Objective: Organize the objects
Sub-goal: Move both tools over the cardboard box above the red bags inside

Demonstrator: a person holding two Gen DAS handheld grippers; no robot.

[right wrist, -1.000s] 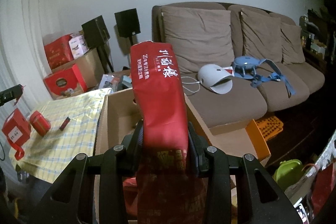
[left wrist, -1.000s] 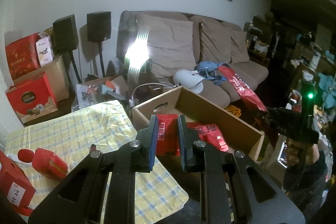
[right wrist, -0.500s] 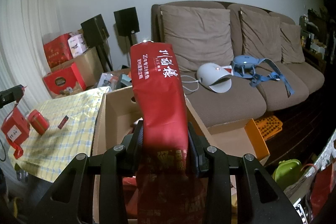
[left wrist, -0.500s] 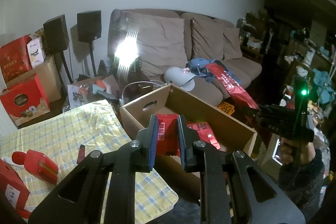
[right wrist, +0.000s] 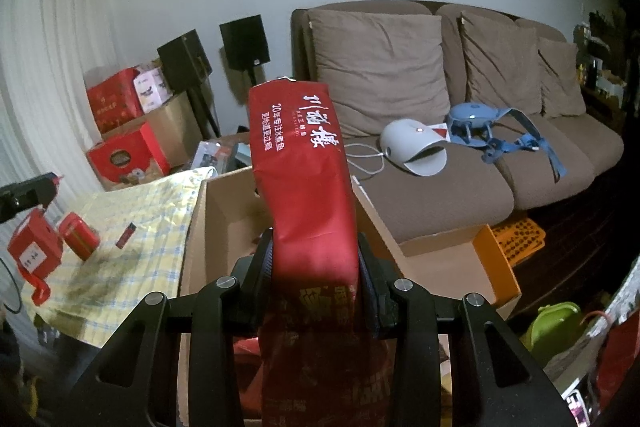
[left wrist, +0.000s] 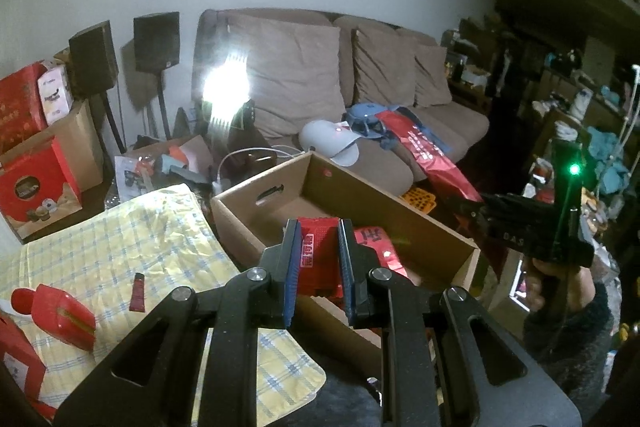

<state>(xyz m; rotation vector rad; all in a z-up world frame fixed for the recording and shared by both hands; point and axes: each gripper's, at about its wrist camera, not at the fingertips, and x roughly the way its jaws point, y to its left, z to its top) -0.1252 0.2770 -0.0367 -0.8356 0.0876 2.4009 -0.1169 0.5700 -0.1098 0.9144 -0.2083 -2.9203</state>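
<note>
The right gripper [right wrist: 316, 263] is clamped on a tall red foil pouch [right wrist: 304, 163] above the open brown cardboard box [left wrist: 400, 211], while the left gripper [left wrist: 319, 259], narrowly parted, pinches a small red packet [left wrist: 318, 255] over the same box.

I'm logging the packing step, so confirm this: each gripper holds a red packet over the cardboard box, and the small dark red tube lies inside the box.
One part is wrong: the small dark red tube lies on the yellow checked cloth, beside the cardboard box, as the left wrist view shows. Each gripper does hold a red packet: the left gripper a small one, the right gripper a long one.
</note>
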